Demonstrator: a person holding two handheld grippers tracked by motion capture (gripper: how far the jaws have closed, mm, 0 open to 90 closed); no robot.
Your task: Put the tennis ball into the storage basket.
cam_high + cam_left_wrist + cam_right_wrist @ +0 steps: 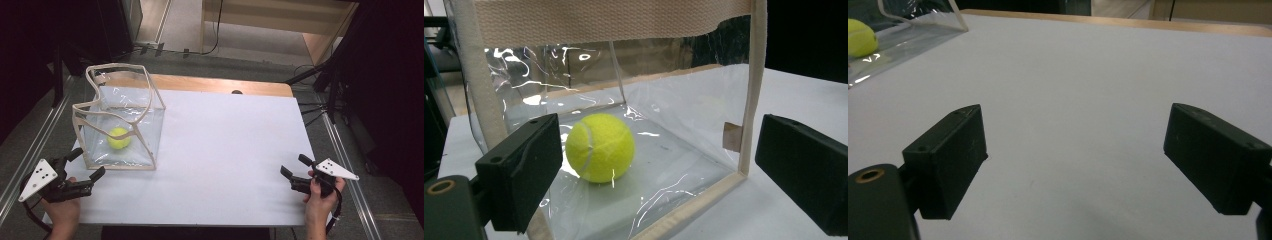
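**Resting both tongs wide apart on a worktop with a clear bag and ball**

Sitting inside a clear plastic bag (120, 125) with beige webbing trim, a yellow tennis ball (119, 138) is lying on the bag's floor. The bag is standing upright and open-topped near the left edge of the white worktop (230, 150), toward the far left corner, its webbing rim sagging in a wavy line.

The left tongs (90, 163) are hovering at the near left corner of the worktop, just beside the bag's near face, with the jaws spread and nothing between them. A hand (62, 210) is gripping them from below, and the grey three-cornered plate is showing on top. In the left gripper view the tongs (659, 170) are pointing straight at the bag (684, 115), and the ball (599, 147) is appearing through the clear wall between the two black jaws, which are standing apart from the plastic as far as can be told.

The right tongs (295, 167) are waiting near the right edge of the worktop, toward the near right corner, well apart from the bag, held by the other hand (322, 192). Their jaws are also spread wide and holding nothing. In the right gripper view the tongs (1075, 150) are facing bare white worktop (1088, 75), with the ball (860, 37) and a corner of the bag (923, 20) showing at the upper left
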